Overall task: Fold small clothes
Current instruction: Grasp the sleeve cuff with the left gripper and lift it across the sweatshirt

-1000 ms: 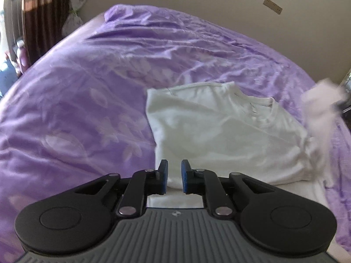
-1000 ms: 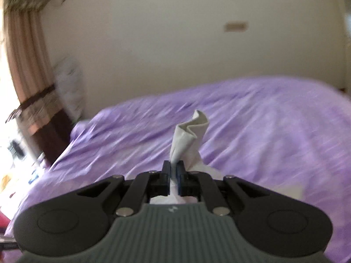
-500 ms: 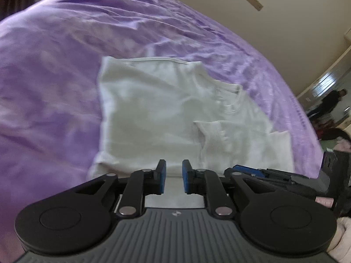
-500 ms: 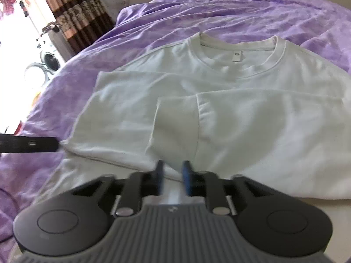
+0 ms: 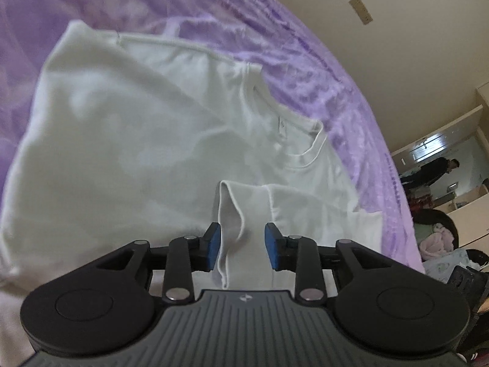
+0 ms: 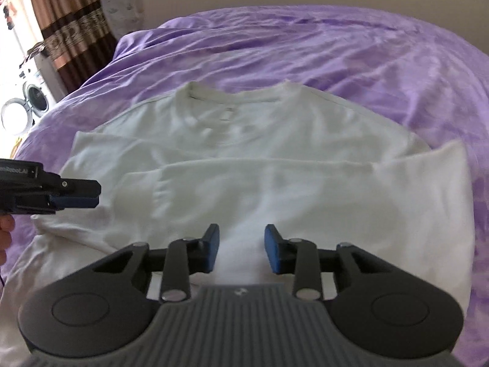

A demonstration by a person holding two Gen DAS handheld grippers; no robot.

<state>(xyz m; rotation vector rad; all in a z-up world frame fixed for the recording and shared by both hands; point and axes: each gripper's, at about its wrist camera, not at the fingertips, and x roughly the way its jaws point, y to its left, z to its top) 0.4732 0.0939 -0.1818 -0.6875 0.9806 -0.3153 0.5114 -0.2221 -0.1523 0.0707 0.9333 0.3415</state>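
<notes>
A white shirt (image 6: 275, 165) lies flat on the purple bedspread (image 6: 366, 61), collar away, sleeves folded across. The left gripper (image 5: 243, 243) is opening around a cuff; the right gripper (image 6: 241, 247) is closing, pads not pinching cloth.

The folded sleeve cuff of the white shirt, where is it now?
In the left wrist view the sleeve cuff lies across the white shirt, between the open pads of the left gripper, below the collar.

Both wrist cameras look steeply down, close over the white cotton long-sleeved shirt (image 5: 128, 140) on the purple bedspread (image 6: 351, 61); both views share them.
</notes>
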